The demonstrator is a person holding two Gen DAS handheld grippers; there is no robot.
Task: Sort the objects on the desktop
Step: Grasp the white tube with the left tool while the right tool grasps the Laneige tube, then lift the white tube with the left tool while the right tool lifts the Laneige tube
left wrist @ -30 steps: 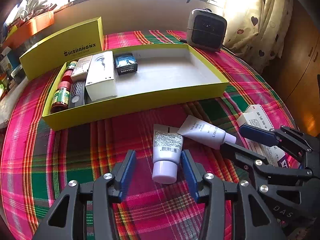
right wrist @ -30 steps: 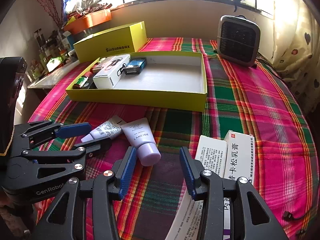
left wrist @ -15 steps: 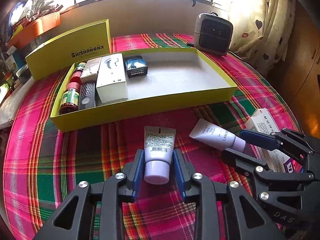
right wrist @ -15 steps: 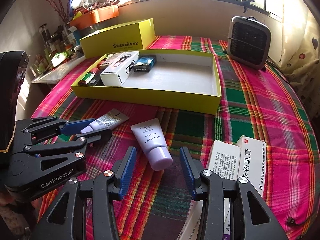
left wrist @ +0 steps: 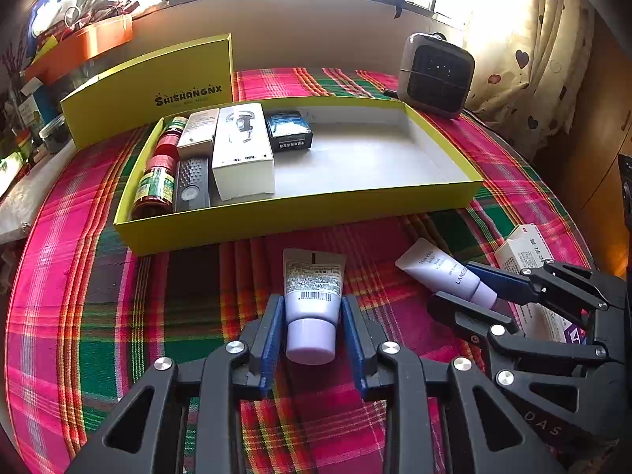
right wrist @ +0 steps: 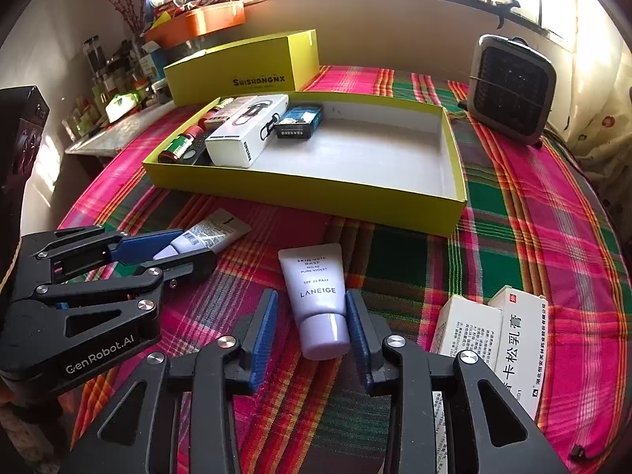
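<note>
1. Sunlit plaid counter: yellow tray half filled.
2. Left tongs clamp one lavender tube; right tongs, partly open, straddle the Laneige tube, one pad touching.
3. Next, likely: squeeze, lift, carry trayward.

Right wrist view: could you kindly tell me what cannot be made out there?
- Barcode tube: cap hidden between fingers of the left gripper.
- Medicine boxes: lower ends behind the right gripper.
- Red bottles: partly hidden by the yellow tray wall; labels too small.
</note>
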